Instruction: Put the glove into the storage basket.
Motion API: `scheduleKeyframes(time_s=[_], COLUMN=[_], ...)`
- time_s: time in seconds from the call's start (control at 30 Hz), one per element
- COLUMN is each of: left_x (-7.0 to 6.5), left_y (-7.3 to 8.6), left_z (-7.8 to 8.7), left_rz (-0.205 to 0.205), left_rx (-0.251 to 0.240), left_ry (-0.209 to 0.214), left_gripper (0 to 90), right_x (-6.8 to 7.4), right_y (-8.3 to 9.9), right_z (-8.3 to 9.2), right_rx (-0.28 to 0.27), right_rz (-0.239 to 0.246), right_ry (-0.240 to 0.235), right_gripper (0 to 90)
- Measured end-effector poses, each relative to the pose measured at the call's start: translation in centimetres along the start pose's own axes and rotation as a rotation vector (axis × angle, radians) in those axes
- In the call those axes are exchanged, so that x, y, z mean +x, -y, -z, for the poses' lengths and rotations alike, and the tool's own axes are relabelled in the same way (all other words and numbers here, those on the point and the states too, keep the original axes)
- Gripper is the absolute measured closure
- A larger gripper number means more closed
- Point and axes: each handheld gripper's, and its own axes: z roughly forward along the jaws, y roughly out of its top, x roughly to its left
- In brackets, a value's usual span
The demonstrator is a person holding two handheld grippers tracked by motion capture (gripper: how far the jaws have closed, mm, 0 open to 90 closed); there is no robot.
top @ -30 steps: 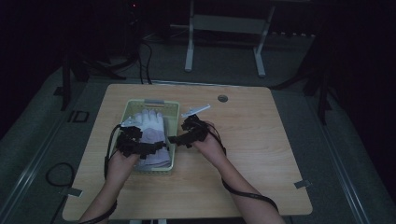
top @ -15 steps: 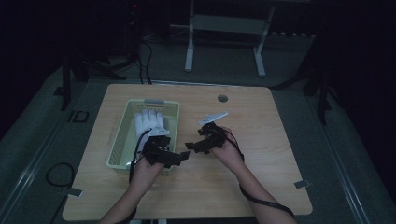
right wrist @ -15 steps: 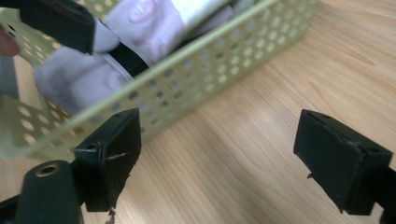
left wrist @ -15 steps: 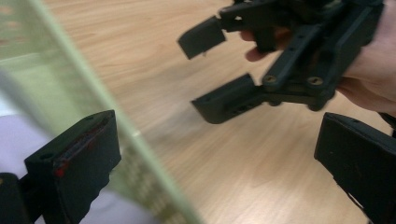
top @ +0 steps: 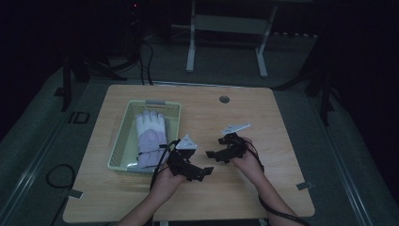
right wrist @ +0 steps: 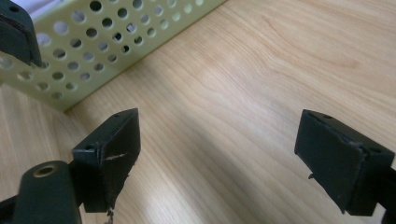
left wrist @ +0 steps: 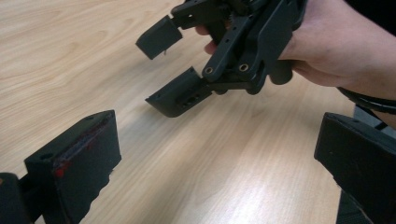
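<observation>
Both grippers withdrawn from basket (top: 123, 141) to bare table (top: 282, 155). Left gripper (top: 200, 173), right gripper (top: 214, 154): jaws apart, empty. Glove (top: 149, 136): in basket, lengthwise, left of both; left gripper nearer.

A wooden table (top: 282, 141) carries a pale green basket (top: 123, 127) at nine o'clock; a round grommet (top: 224, 99) sits at twelve.

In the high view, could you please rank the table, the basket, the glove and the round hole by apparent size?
1. Table
2. Basket
3. Glove
4. Hole
</observation>
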Motion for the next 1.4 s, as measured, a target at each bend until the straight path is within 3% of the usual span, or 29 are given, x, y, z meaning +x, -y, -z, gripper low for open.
scheduleKeyframes(time_s=[0.07, 0.17, 0.33, 0.5, 0.6, 0.83, 1.03, 1.27, 1.4], left_x=[-0.4, -0.9, -1.5, -2.1, -2.2, -2.8, -3.1, -3.6, -3.8], left_y=[0.2, 0.5, 1.0, 1.7, 2.2, 2.6, 3.1, 3.5, 3.6], left_z=[-0.5, -1.5, -3.2, -4.6, -5.4, -6.7, -7.6, -8.3, -8.5], left_rz=[-0.025, -0.06, -0.07, -0.115, -0.1, -0.116, -0.117, -0.129, -0.134], left_rx=[-0.015, 0.005, 0.024, 0.047, 0.055, 0.06, 0.062, 0.058, 0.045], left_ry=[0.016, 0.022, 0.077, 0.082, 0.104, 0.131, 0.165, 0.169, 0.167], left_gripper=[0.5, 0.5, 0.5, 0.5, 0.5, 0.5, 0.5, 0.5, 0.5], right_x=[-0.2, -0.4, -0.7, -1.1, -1.5, -2.1, -2.7, -3.0, -3.0], right_y=[0.6, 1.5, 2.9, 4.4, 5.2, 6.9, 8.4, 9.9, 10.7], right_z=[0.3, 0.7, 1.6, 2.5, 2.8, 3.7, 4.8, 6.1, 6.6], right_rx=[-0.002, -0.006, -0.028, -0.051, -0.052, -0.033, -0.069, -0.1, -0.126], right_rz=[0.005, 0.01, 0.03, 0.057, 0.06, 0.06, 0.045, 0.026, 0.025], right_ry=[0.007, 0.013, 0.014, 0.031, 0.027, 0.05, 0.061, 0.06, 0.099], right_gripper=[14.1, 14.1, 14.1, 14.2, 14.1, 13.8, 13.8, 13.8, 13.9])
